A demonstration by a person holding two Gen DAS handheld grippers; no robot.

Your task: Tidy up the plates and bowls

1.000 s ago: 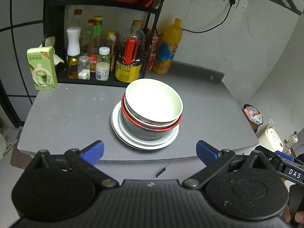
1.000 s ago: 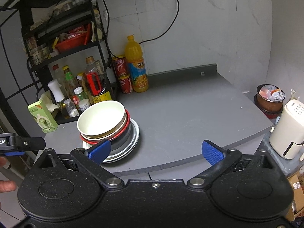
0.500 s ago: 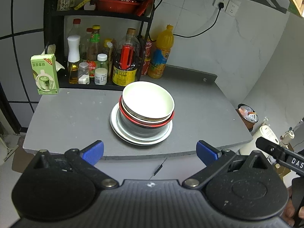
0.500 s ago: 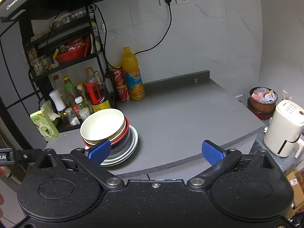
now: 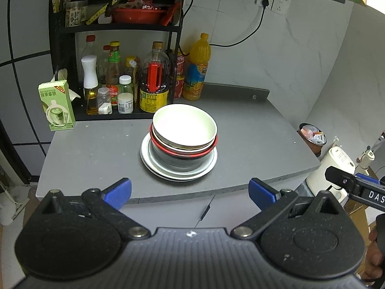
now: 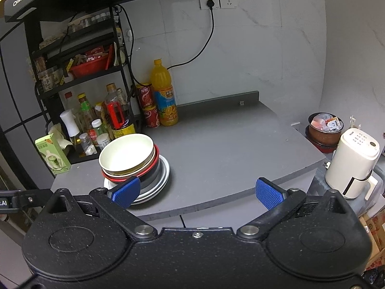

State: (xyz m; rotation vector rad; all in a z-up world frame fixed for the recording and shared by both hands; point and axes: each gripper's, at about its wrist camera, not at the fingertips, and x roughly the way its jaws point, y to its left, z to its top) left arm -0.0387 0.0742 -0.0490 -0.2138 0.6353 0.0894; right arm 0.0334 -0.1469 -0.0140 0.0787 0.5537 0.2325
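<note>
A grey table (image 5: 91, 154) carries everything. Near its middle sits a stack of white plates (image 5: 179, 172), lying directly on the surface, with bowls nested on top. Behind the stack, to its left, a black wire shelf (image 5: 115, 118) stands on the table, its bottom tier crowded with bottles and jars. Left of the stack, beside the shelf, stands a green carton (image 5: 56, 107). Behind the stack, just right of the shelf, stands an orange juice bottle (image 5: 196, 72), with red cans (image 6: 150, 107) just beside it.
</note>
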